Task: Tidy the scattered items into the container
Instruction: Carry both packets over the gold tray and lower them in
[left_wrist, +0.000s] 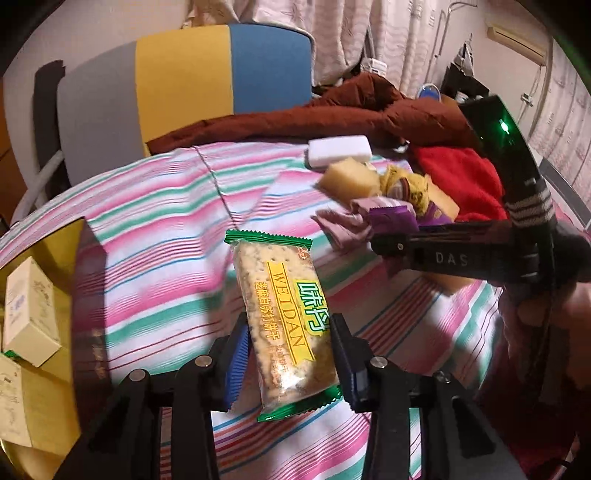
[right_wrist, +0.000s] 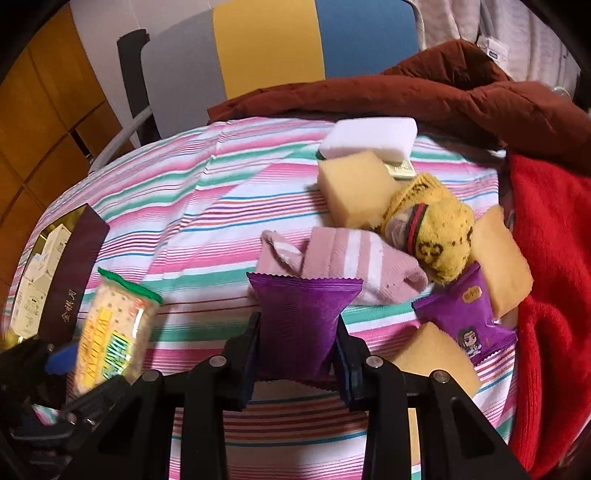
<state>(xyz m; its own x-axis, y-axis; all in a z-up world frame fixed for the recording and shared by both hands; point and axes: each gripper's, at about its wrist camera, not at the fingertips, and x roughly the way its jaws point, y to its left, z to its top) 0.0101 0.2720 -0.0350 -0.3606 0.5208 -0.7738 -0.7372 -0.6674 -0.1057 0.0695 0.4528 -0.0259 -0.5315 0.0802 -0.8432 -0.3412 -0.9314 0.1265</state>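
My left gripper (left_wrist: 288, 354) is shut on a green-edged cracker packet (left_wrist: 284, 325) and holds it above the striped cloth; the packet also shows in the right wrist view (right_wrist: 110, 332). My right gripper (right_wrist: 299, 350) is shut on a purple snack packet (right_wrist: 299, 325), and the gripper shows in the left wrist view (left_wrist: 384, 243). The container (left_wrist: 79, 258), a dark box with a gold inside, lies at the far left and holds small cream boxes (left_wrist: 31, 306). Beside my right gripper lie a pink sock (right_wrist: 351, 269), a yellow sock (right_wrist: 432, 236), a second purple packet (right_wrist: 465, 321) and yellow sponges (right_wrist: 354, 188).
A white block (right_wrist: 369, 138) lies at the back of the striped cloth (right_wrist: 207, 206). A brown jacket (right_wrist: 443, 96) and a red towel (right_wrist: 554, 258) bound the right side. A grey, yellow and blue chair back (left_wrist: 184, 85) stands behind.
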